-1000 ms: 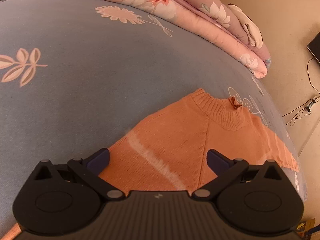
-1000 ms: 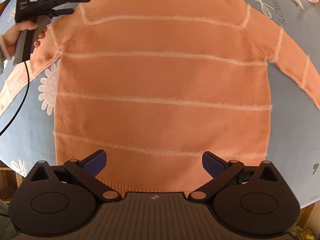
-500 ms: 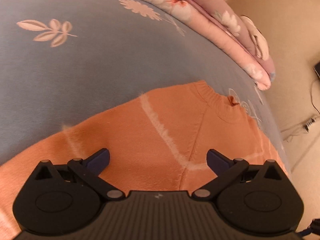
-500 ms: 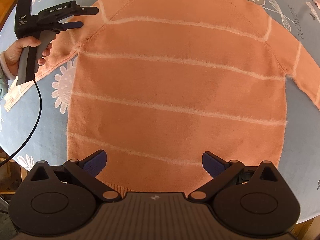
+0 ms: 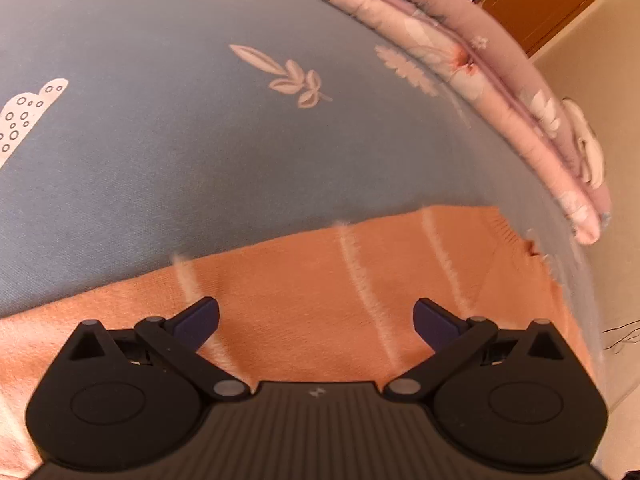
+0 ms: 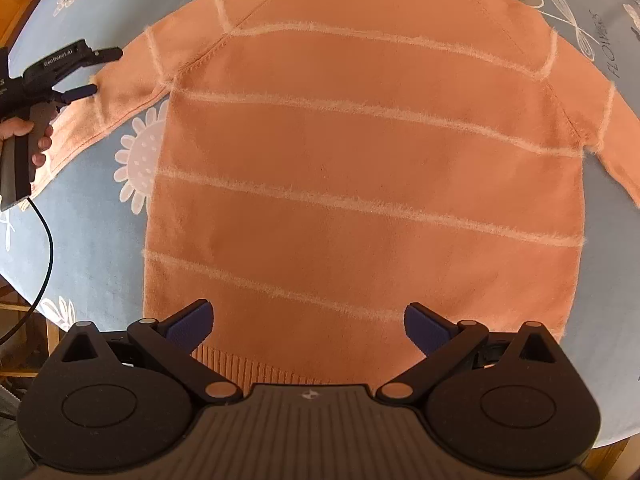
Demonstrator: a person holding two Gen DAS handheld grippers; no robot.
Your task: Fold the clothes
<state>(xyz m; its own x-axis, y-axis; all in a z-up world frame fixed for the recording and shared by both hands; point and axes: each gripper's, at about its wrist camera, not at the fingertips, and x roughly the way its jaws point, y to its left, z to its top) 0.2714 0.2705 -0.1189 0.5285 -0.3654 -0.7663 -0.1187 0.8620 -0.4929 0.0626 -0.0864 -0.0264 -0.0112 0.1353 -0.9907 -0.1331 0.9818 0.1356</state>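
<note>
Blue flowered bedsheet (image 6: 92,240) covers the whole work surface, and an orange sweater (image 6: 360,160) with pale fuzzy stripes lies flat on it, collar at the far end, ribbed hem at my near edge. Going left to right in the right wrist view: I see a hand (image 6: 24,136) on the grip of the left gripper (image 6: 102,72) at the far left, a black cable (image 6: 46,248) hanging from it over the bed edge. Its jaws stand apart, one finger above the other, at the edge of the sweater's left sleeve (image 6: 116,100); can't tell if they touch the knit. Next the sweater body, spread smooth, then the other sleeve (image 6: 612,136) running off toward the right edge. My right gripper (image 6: 308,322) sits over the hem, jaws wide open, nothing between them. Left wrist view: sheet on the left, sleeve knit right under the open fingers (image 5: 198,320), sweater collar (image 5: 508,232) further right. Beyond that a folded pink floral quilt (image 5: 500,92) along the far side of the bed, a brown wooden door (image 5: 540,0) and beige floor (image 5: 612,80) at far right.
</note>
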